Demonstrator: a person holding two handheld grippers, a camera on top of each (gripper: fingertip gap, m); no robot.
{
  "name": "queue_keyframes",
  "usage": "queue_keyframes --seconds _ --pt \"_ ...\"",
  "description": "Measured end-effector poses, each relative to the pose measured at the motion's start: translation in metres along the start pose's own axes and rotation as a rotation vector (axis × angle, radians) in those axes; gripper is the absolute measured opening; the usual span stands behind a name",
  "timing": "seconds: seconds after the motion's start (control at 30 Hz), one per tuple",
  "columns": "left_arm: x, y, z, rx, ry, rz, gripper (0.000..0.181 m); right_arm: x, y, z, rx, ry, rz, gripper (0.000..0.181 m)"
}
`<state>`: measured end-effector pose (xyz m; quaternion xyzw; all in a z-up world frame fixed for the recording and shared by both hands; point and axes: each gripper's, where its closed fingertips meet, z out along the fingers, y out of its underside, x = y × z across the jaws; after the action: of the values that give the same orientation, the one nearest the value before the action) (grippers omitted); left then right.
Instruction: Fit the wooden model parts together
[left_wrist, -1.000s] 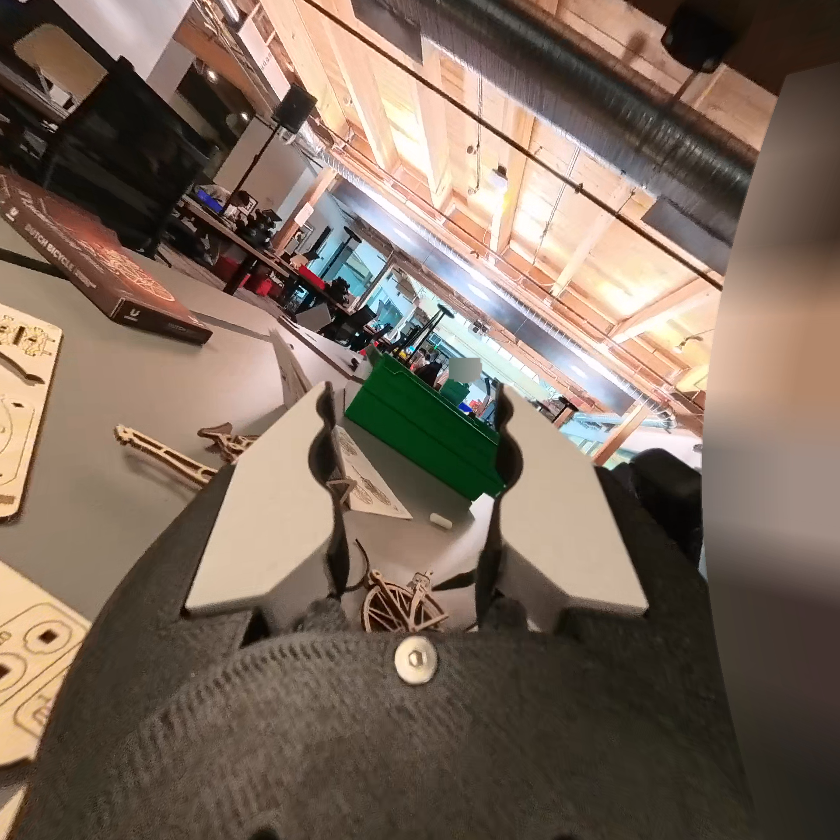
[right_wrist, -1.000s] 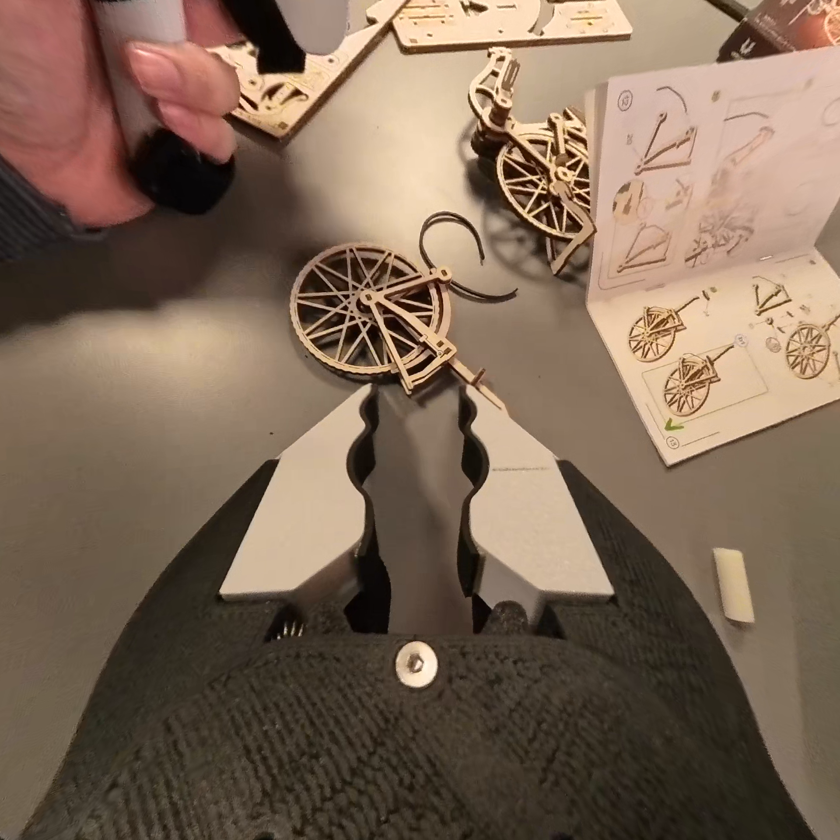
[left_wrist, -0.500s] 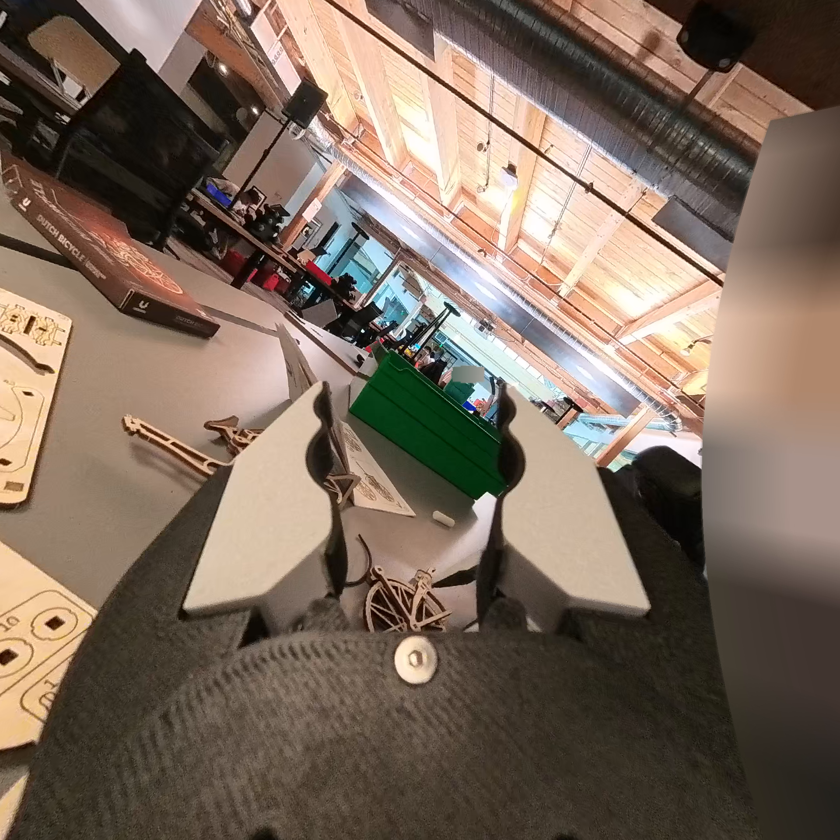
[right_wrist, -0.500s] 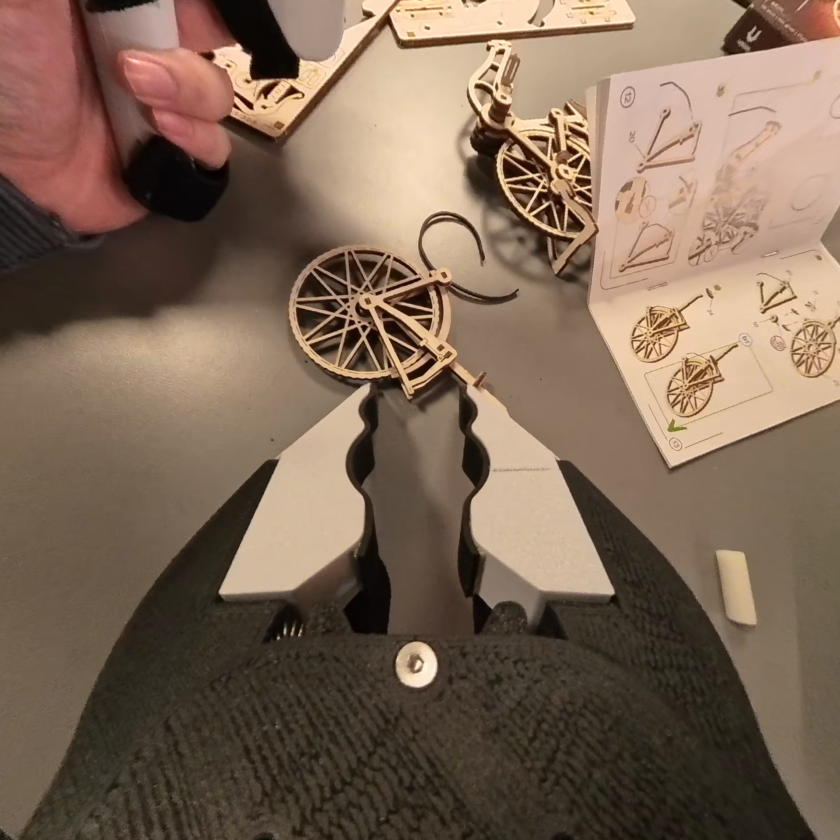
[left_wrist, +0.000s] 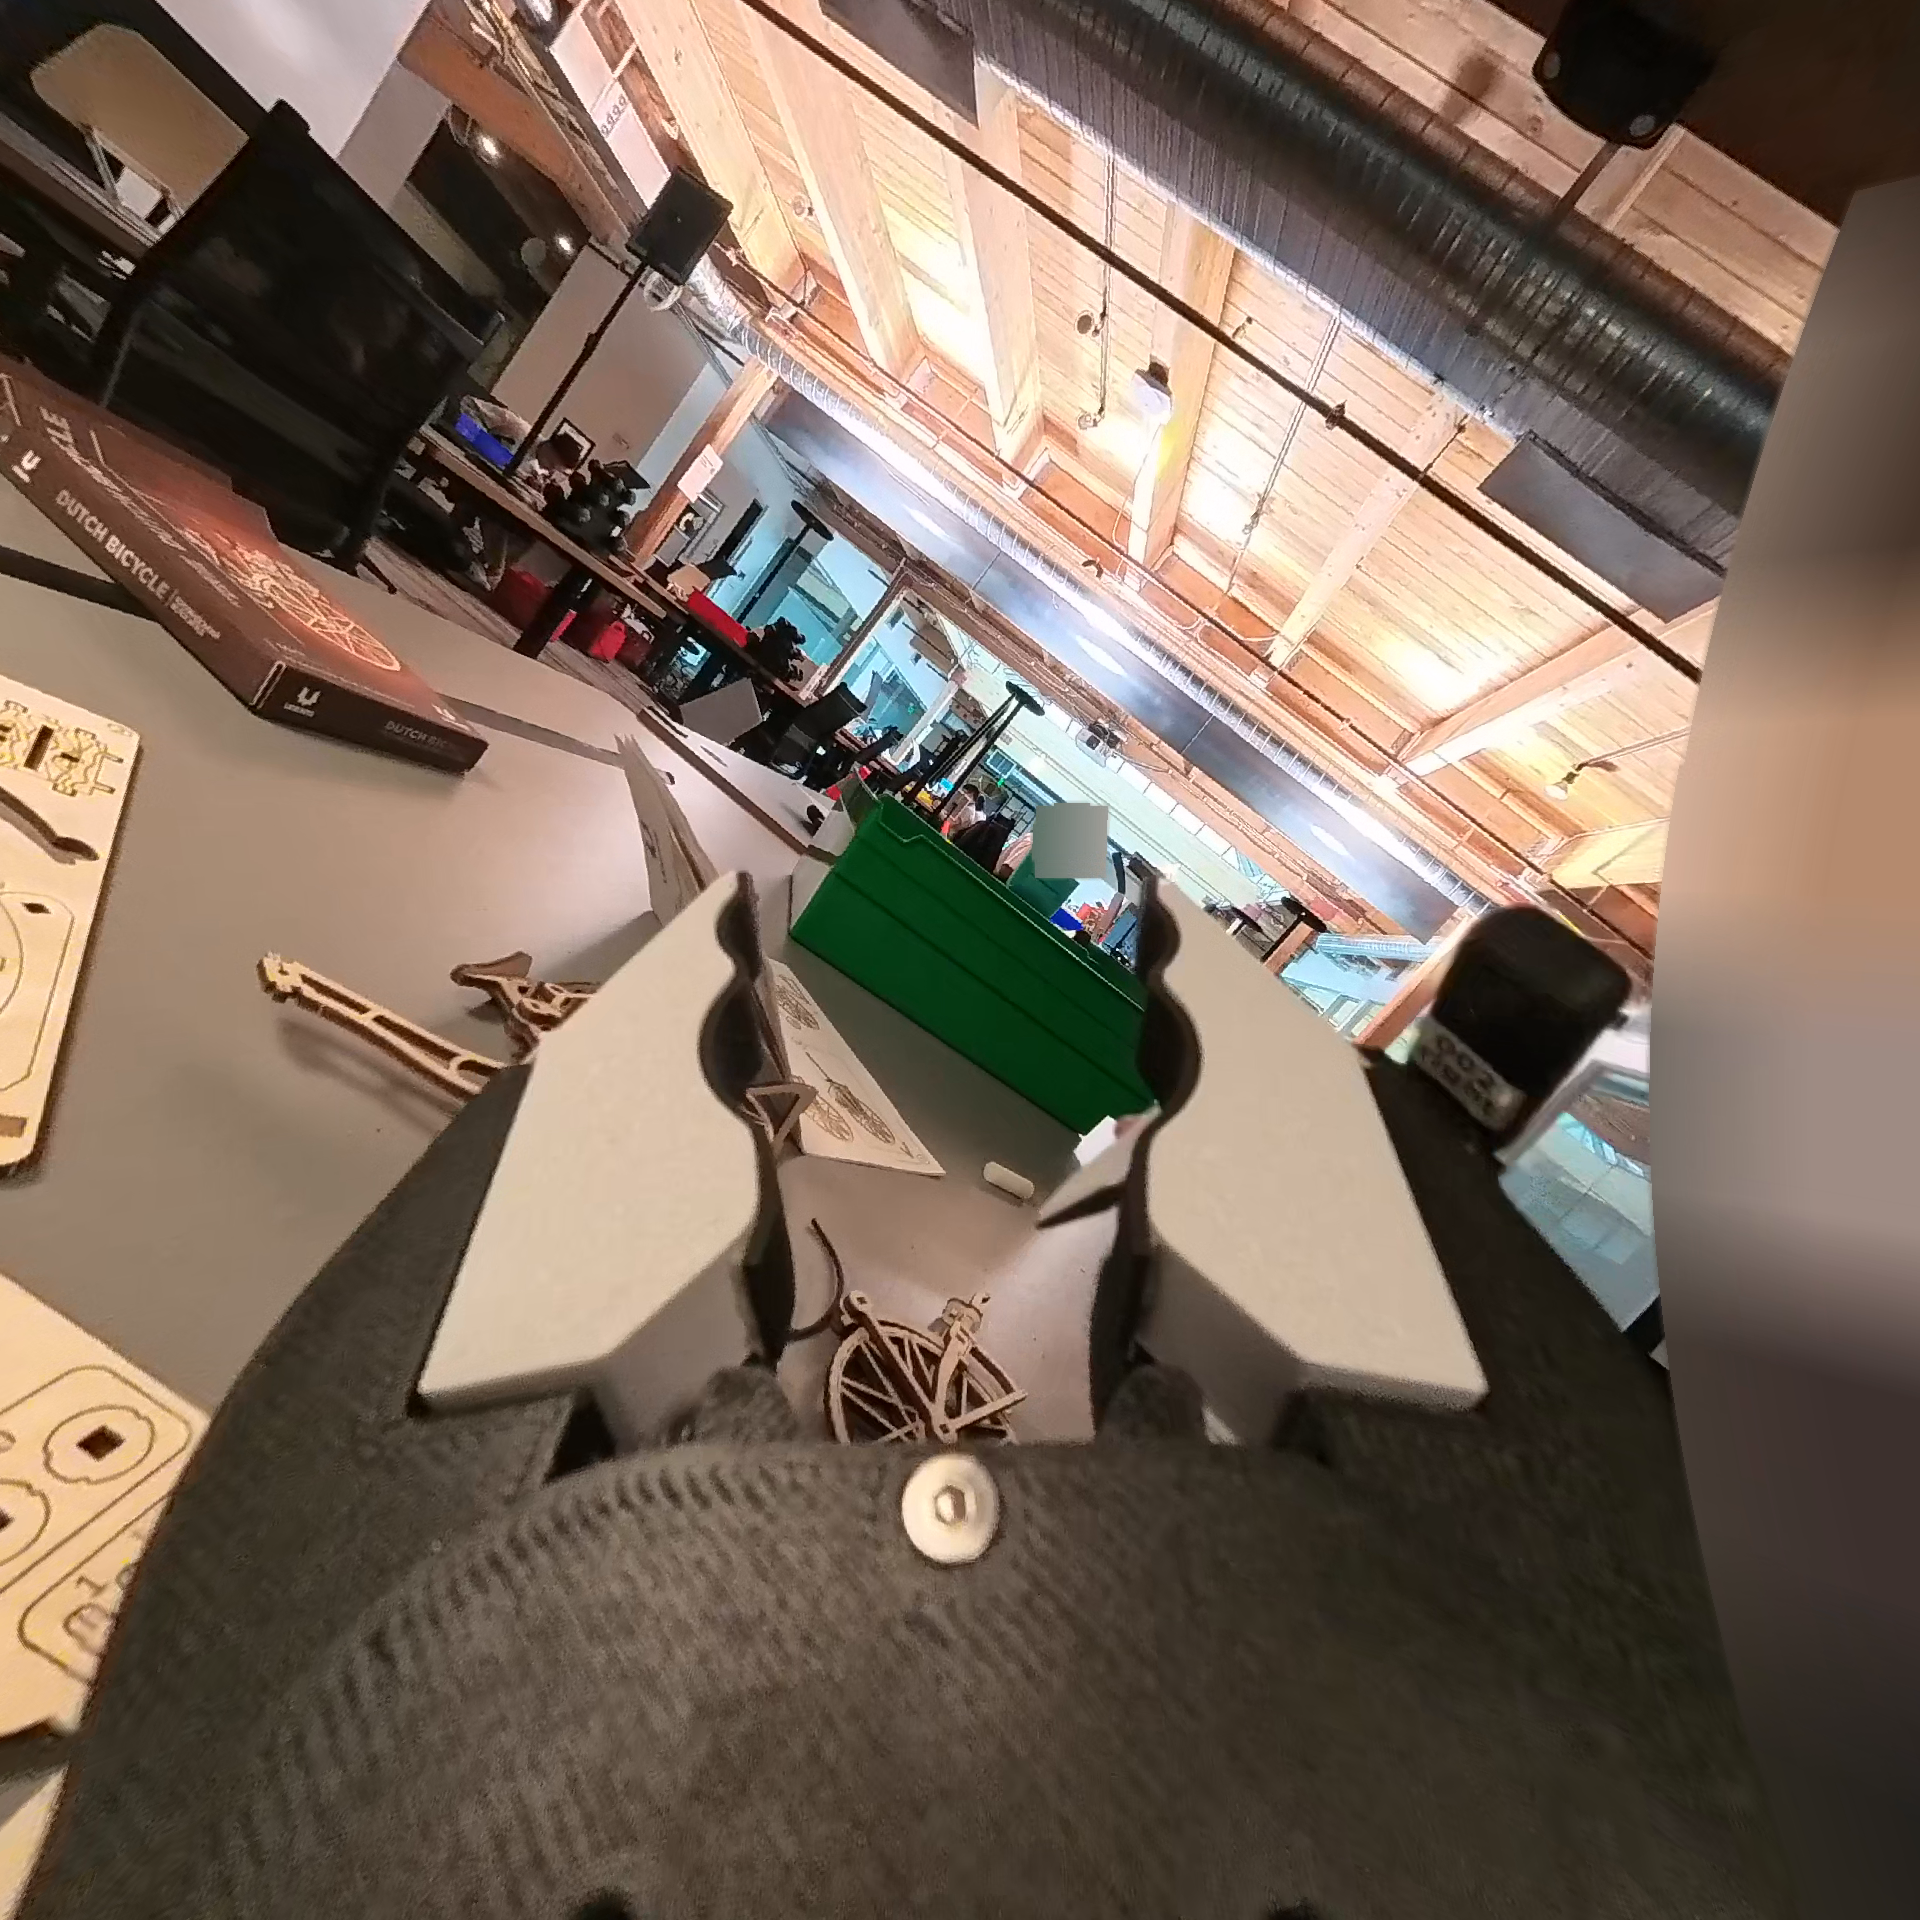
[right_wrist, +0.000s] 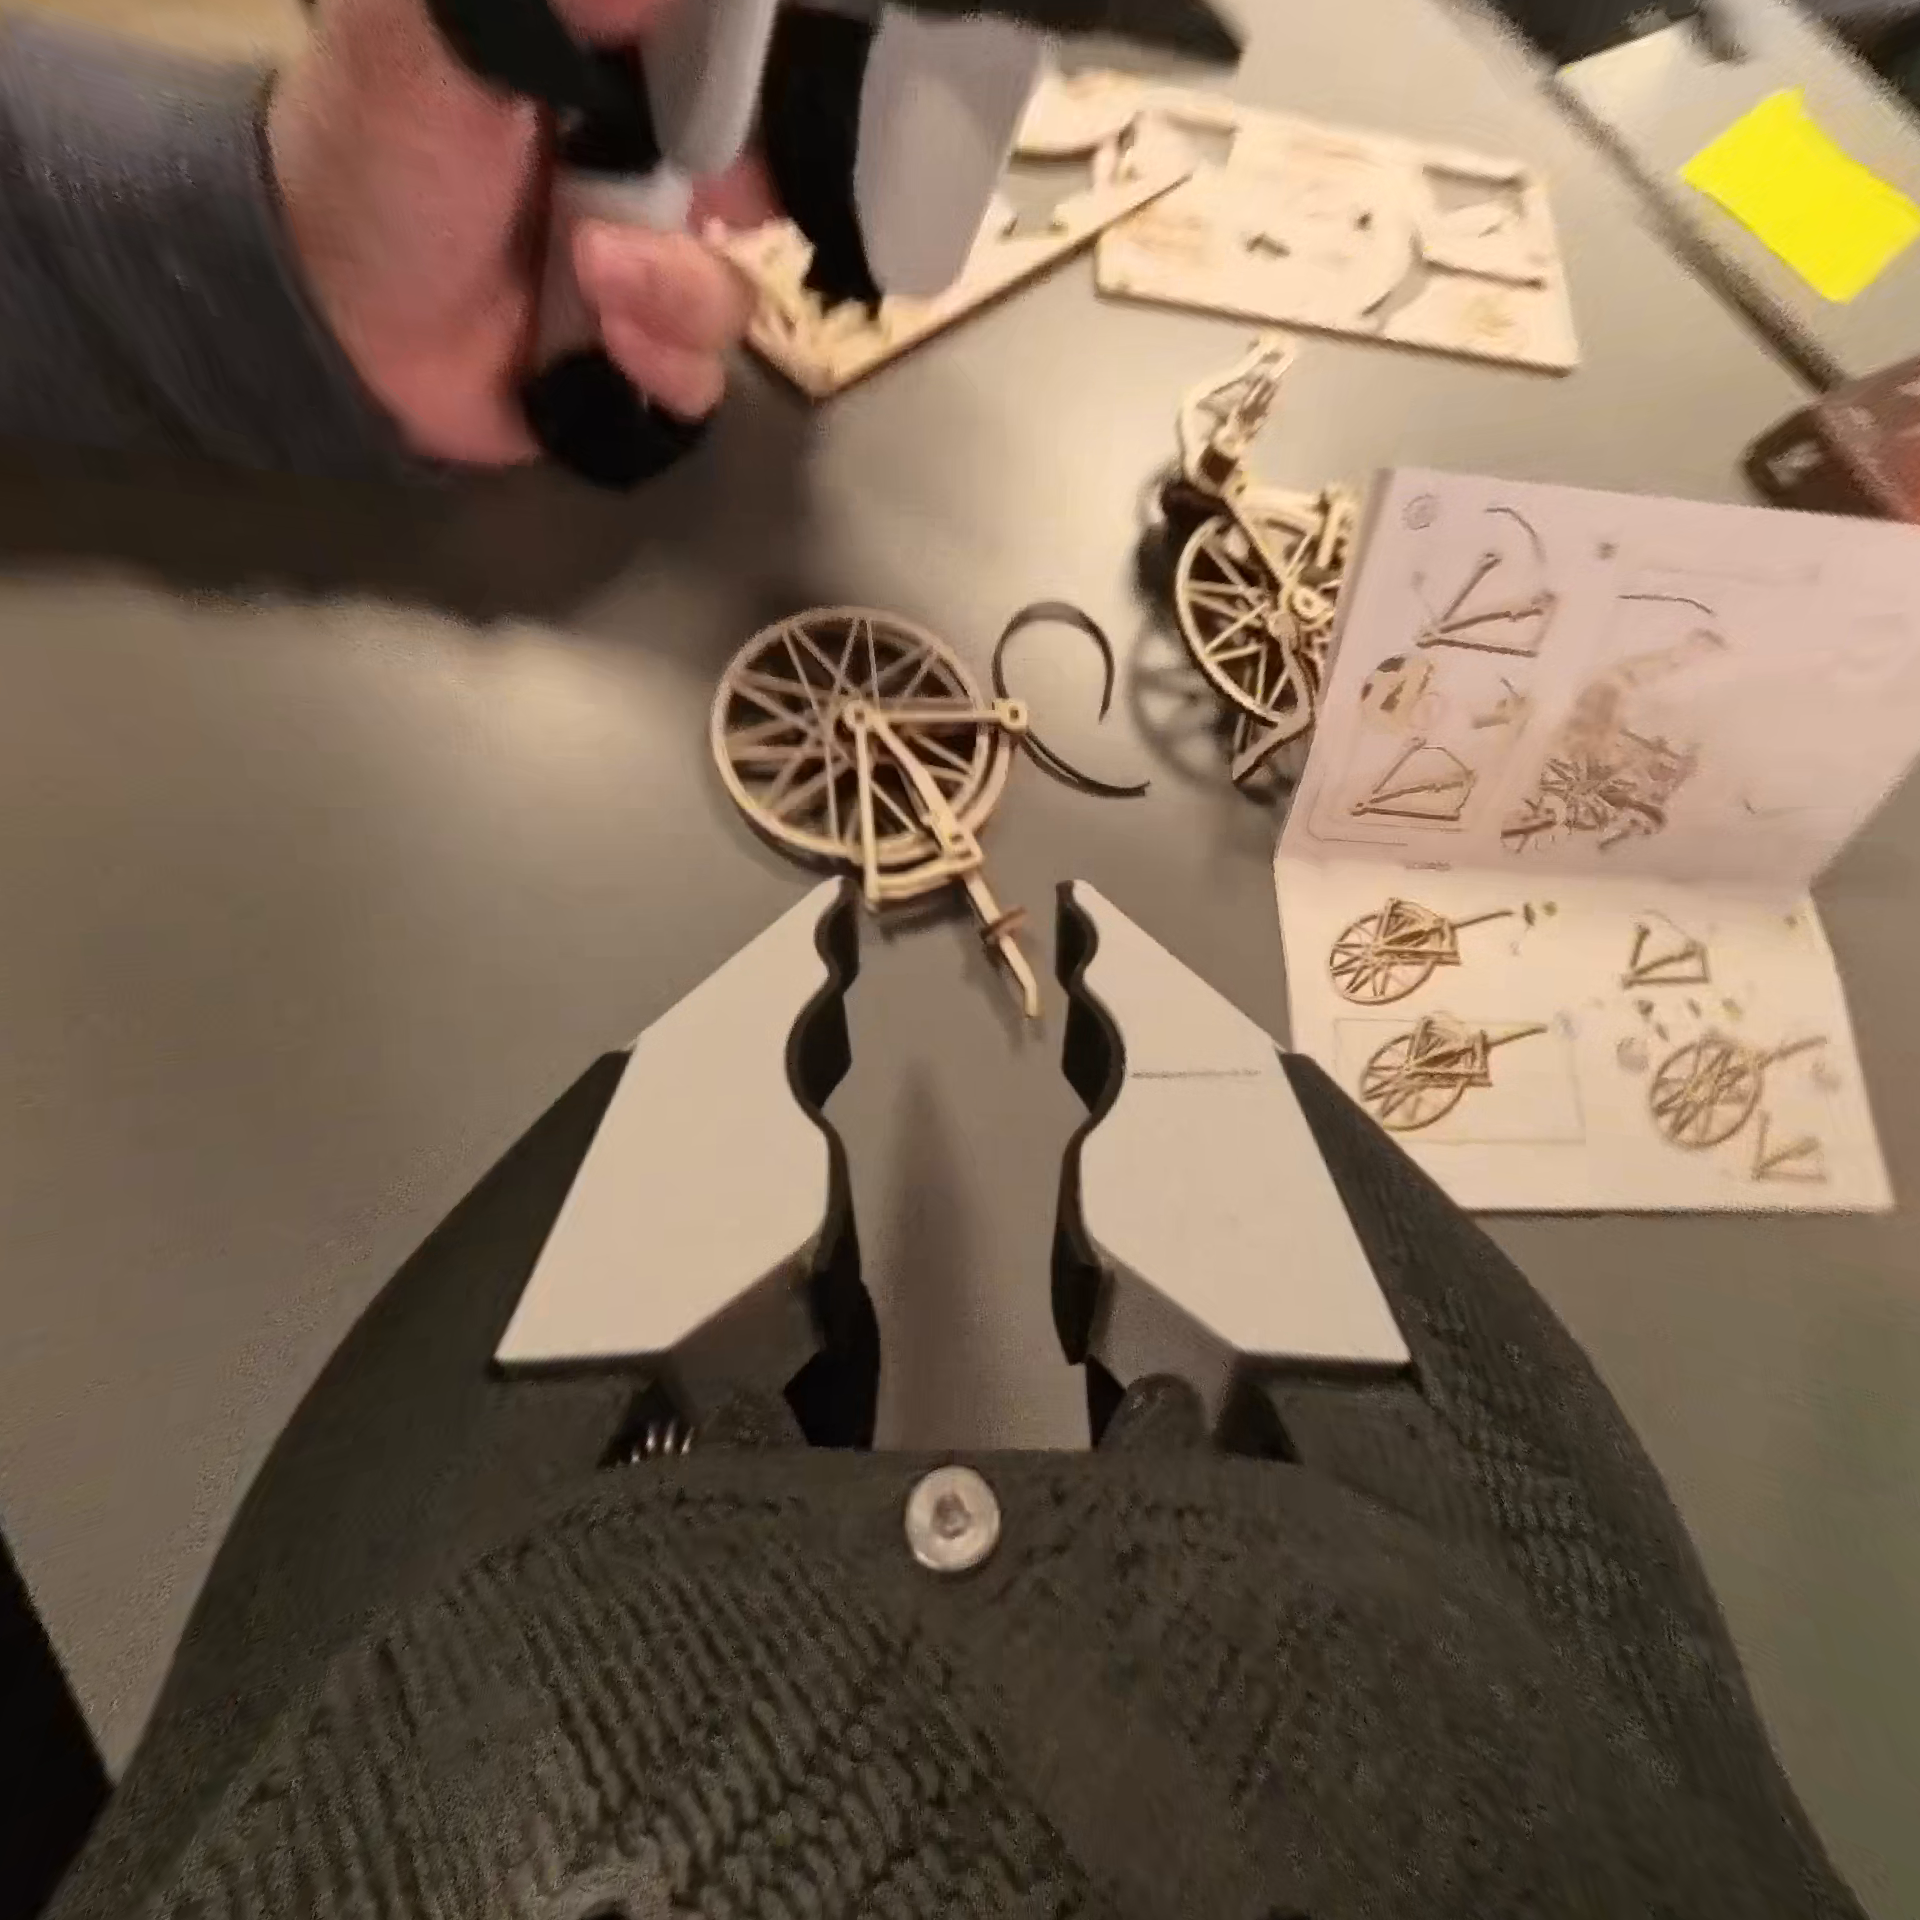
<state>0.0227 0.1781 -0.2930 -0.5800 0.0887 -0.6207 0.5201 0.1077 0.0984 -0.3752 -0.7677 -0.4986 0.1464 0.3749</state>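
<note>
A wooden spoked wheel with a fork (right_wrist: 862, 748) lies flat on the grey table (right_wrist: 312, 935). Its thin stem (right_wrist: 1003, 945) points between my right gripper's fingertips. My right gripper (right_wrist: 954, 899) is open and empty, just short of the wheel. A black curved strip (right_wrist: 1049, 665) lies beside the wheel. A part-built bicycle frame with a wheel (right_wrist: 1247, 603) stands farther right. My left gripper (left_wrist: 948, 904) is open and empty, raised above the table and tilted up. The wheel (left_wrist: 920, 1382) shows low between its fingers. In the right wrist view a hand (right_wrist: 447, 291) holds it at top left.
An open instruction booklet (right_wrist: 1558, 883) stands at right. Wooden part sheets (right_wrist: 1330, 249) lie at the back, others at left (left_wrist: 42, 935). A loose wooden frame piece (left_wrist: 384, 1029), a brown box (left_wrist: 239, 613), a green bin (left_wrist: 966, 997) and a small white piece (left_wrist: 1008, 1179) are on the table. My hands' fingertips stand some 15 cm from each other.
My right gripper has shifted so the wheel's stem now lies between its fingertips, and its jaws stand slightly wider. The hand with my left gripper has moved and is blurred.
</note>
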Motion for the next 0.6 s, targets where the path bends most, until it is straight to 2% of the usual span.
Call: queue_keyframes --seconds 0.1,0.2,0.33,0.37,0.4,0.47,0.6 --pt "0.002 0.001 0.000 -0.006 0.006 0.009 0.072 0.009 0.026 0.009 -0.208 -0.125 -0.160 0.039" --pt "0.002 0.001 0.001 -0.010 0.009 0.010 0.071 0.008 0.033 0.013 -0.267 -0.261 -0.190 0.030" --pt "0.004 0.002 0.001 -0.015 0.013 0.016 0.071 0.007 0.037 0.016 -0.334 -0.321 -0.254 0.018" --pt "0.004 0.002 0.001 -0.017 0.016 0.019 0.071 0.007 0.037 0.018 -0.340 -0.324 -0.272 0.014" --pt "0.005 0.003 0.001 -0.021 0.019 0.022 0.071 0.004 0.036 0.019 -0.338 -0.331 -0.294 0.001" --pt "0.008 0.004 0.002 -0.030 0.035 0.031 0.070 0.000 0.034 0.020 -0.332 -0.304 -0.373 0.000" --pt "0.019 0.006 0.002 -0.052 0.090 0.070 0.071 0.012 0.011 0.004 -0.282 -0.105 -0.688 0.000"
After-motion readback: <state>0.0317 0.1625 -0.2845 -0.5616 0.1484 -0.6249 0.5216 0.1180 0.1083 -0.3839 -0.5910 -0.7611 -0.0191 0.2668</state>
